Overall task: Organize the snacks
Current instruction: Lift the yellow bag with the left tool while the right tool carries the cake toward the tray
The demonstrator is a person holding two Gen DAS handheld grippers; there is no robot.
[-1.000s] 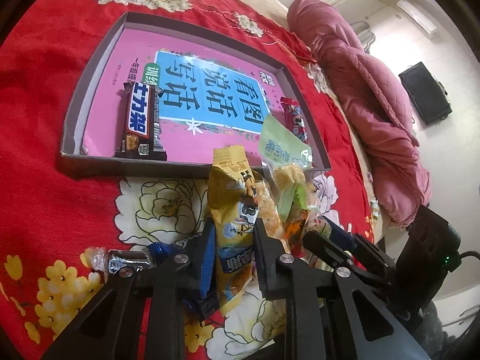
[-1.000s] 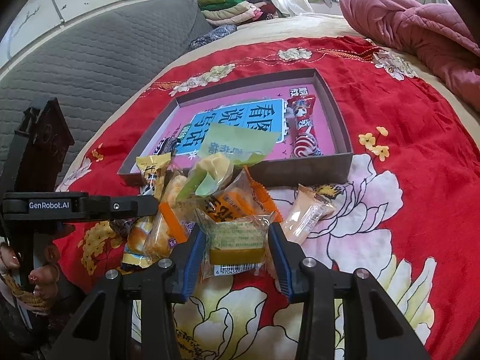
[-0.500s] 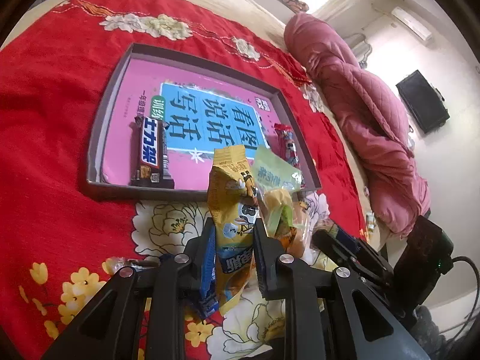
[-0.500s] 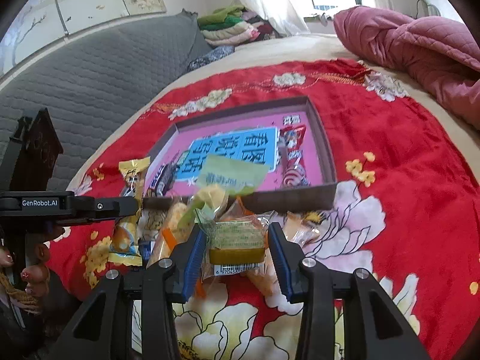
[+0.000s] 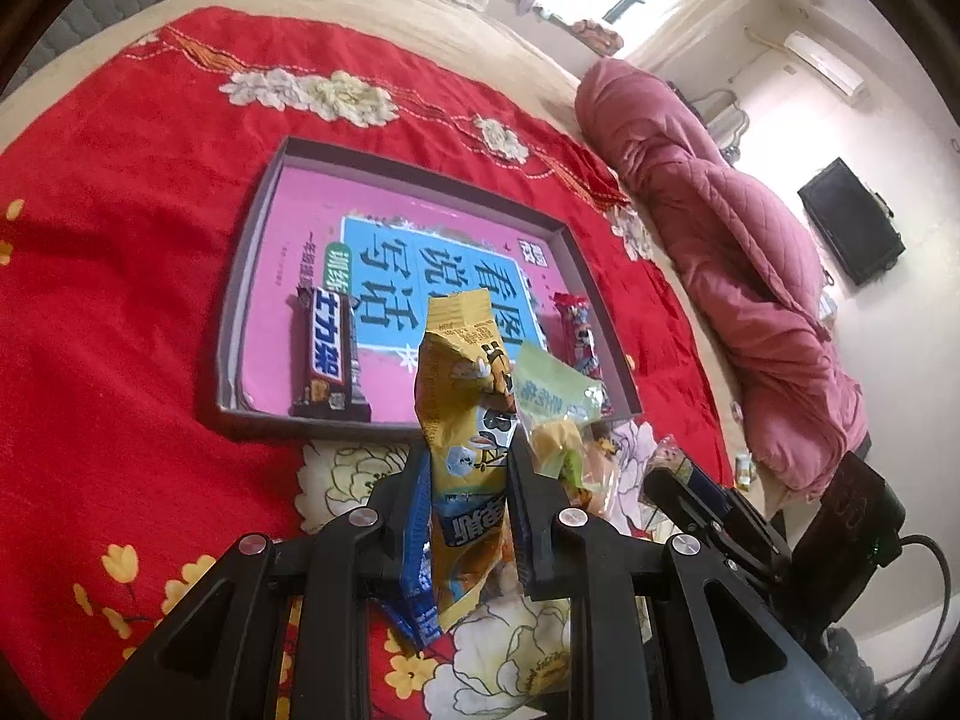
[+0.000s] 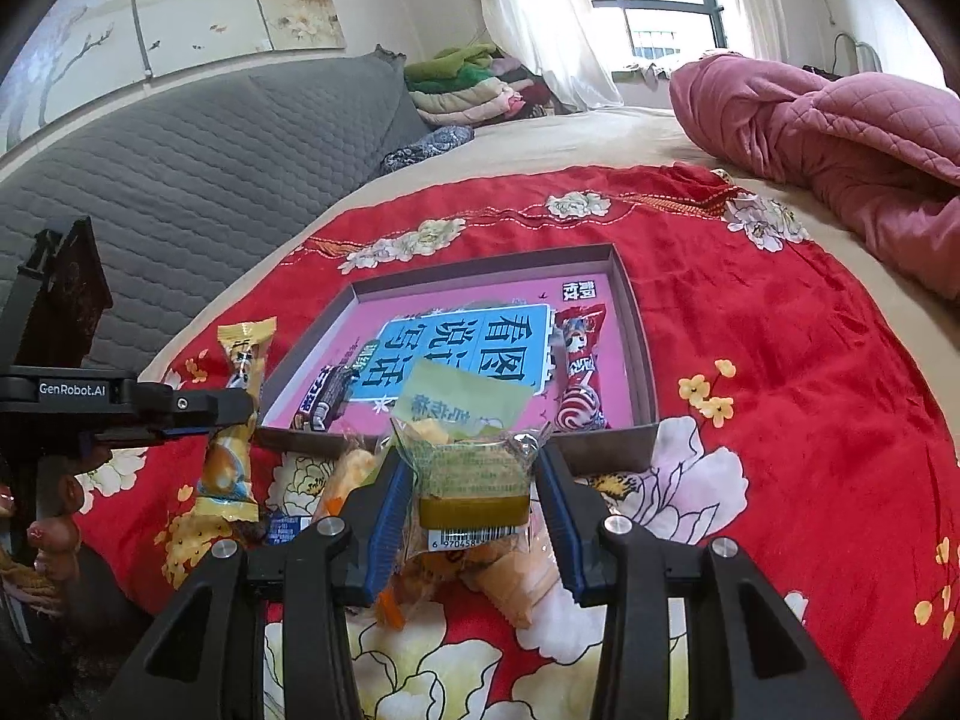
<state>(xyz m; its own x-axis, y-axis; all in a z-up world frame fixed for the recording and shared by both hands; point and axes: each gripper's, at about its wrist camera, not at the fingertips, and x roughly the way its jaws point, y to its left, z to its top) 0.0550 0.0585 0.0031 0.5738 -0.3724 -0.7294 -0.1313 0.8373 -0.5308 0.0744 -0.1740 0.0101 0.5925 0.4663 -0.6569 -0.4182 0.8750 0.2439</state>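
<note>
Snacks: chocolate bar and red packet in tray; left tool clamping yellow packet, right tool clamping green-labelled pack.

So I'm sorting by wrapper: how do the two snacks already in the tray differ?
The chocolate bar has a dark brown wrapper and lies at the tray's left side; the red candy packet is red and white, along the right wall. Both lie flat, lengthwise, on the pink book cover.

We see the tray's pink middle lying bare between the chocolate bar at its left wall and the red lollipop packet at its right wall, with only the low near wall and loose snacks before it.
</note>
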